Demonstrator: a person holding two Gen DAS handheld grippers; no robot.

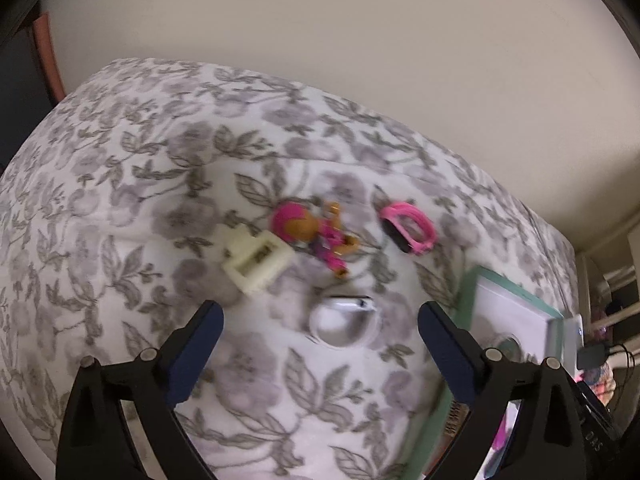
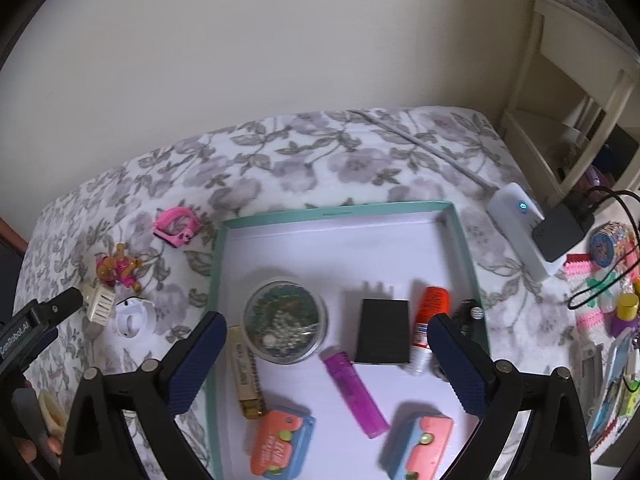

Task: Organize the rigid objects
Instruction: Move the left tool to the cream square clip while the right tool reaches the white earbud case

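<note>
1. White earbud case point(image 1: 345, 322) lies on the bed, just beside the tray's point(image 2: 336, 210) left wall.
2. Left gripper point(image 1: 320, 350) spread, above it (nothing held); lower straight, pinch across body.
3. Right gripper point(image 2: 326, 360) spread, empty, over tray.

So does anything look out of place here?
Yes: four small items lie loose on the floral cover, left of the tray: pink band, toy figure, cream clip, white earbud case. Nothing spilled or damaged.

Floral bedspread point(image 2: 320, 160) — teal tray point(image 2: 336, 210), pink watch point(image 2: 176, 226), earbud case point(image 2: 130, 320)
</note>
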